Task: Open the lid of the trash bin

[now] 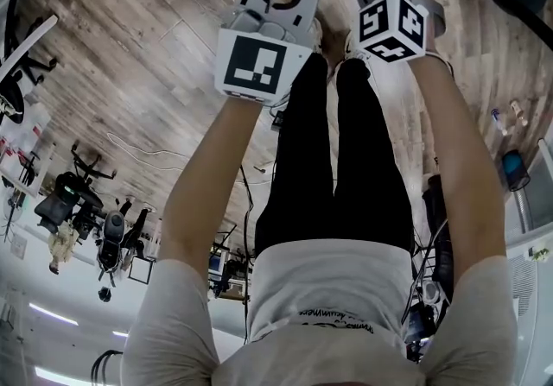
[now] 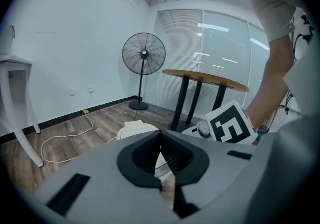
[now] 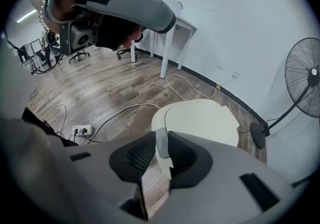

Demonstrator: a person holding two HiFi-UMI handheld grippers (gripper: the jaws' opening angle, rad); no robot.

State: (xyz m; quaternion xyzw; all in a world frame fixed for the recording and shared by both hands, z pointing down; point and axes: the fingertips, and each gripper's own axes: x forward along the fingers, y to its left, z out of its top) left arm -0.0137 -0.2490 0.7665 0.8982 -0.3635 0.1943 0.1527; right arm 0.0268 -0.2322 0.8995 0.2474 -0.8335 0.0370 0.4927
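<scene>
Nothing's done yet, whole lift's left: your L gripper (image 2: 160,134) is clenched empty, the trash bin (image 2: 136,129) sits on the floor (image 3: 100,92) just ahead w/ its lid (image 3: 202,118) flat shut, your R gripper (image 3: 162,133) has jaws apart, empty, aimed at its front edge; count: 2 grippers, 1 bin, 1 lid.

In my left gripper view, pale bluish-white walls (image 2: 60,37) meet a grey-brown wood-plank floor (image 2: 107,118). A black pedestal fan (image 2: 144,53) stands at centre. Right of it is a round wooden-topped table on black legs (image 2: 205,78), before white window blinds (image 2: 225,42). A white side table (image 2: 15,62) sits at the left edge.
</scene>
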